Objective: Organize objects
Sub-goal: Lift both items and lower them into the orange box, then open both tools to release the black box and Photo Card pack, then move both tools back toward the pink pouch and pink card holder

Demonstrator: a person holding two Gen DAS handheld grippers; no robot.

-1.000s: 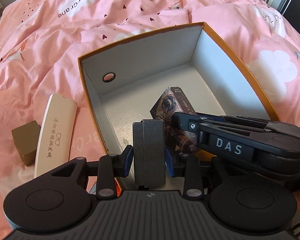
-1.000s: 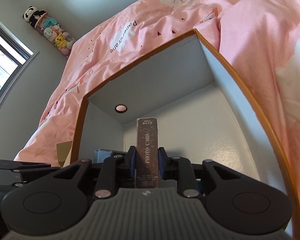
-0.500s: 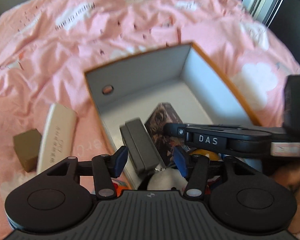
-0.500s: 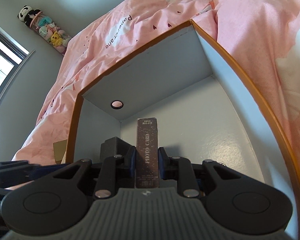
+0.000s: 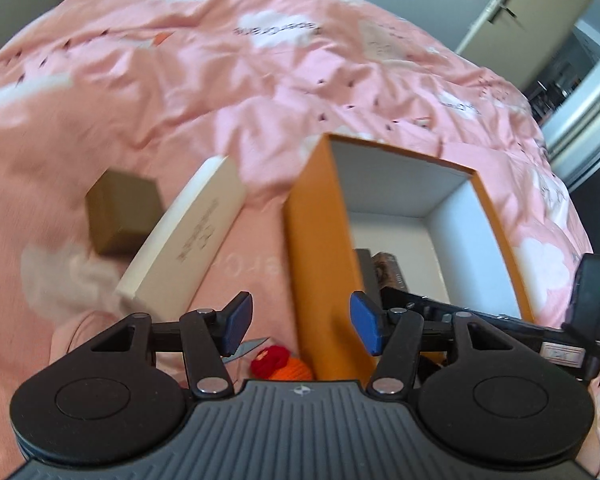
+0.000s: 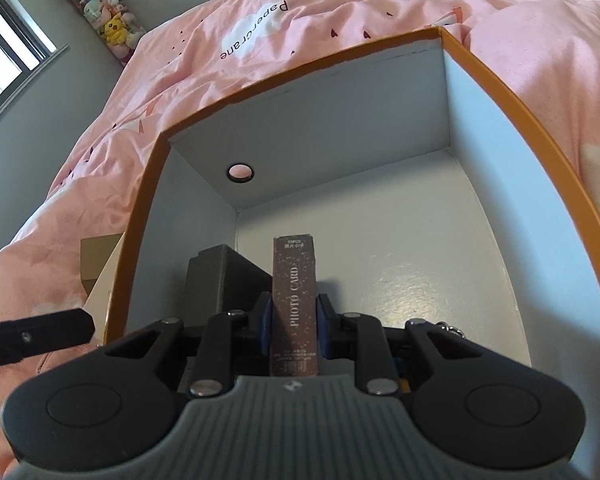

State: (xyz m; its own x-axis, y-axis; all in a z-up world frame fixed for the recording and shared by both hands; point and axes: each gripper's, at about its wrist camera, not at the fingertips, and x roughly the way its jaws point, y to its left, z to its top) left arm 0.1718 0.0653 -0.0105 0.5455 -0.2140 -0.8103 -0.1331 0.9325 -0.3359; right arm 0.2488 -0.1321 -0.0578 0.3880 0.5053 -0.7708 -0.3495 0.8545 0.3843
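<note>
My left gripper (image 5: 300, 324) hangs outside the orange box (image 5: 320, 240), over its left wall. Its jaws are opening and nothing lies between the blue pads (image 5: 236, 320). The dark grey case (image 6: 224, 276) stands inside the box against the left wall, and its edge shows in the left wrist view too (image 5: 366, 272). My right gripper (image 6: 294, 320) is inside the box (image 6: 500, 76), shut on an upright brown "PHOTO CARD" box (image 6: 294, 280). A white curved glasses case (image 5: 188, 240) and a small brown box (image 5: 122, 212) lie on the pink bedcover left of the orange box.
A red and orange knitted toy (image 5: 276, 360) sits just below my left gripper, by the box's outer wall. The right gripper's body (image 5: 480, 320) crosses the box's near end. The box floor (image 6: 420, 280) right of the card box is bare. Plush toys (image 6: 100, 12) hang on the far wall.
My left gripper let go of the grey case, which now stands in the box, then opened wide and swung left out of the box. The right gripper keeps its grip on the card box.
</note>
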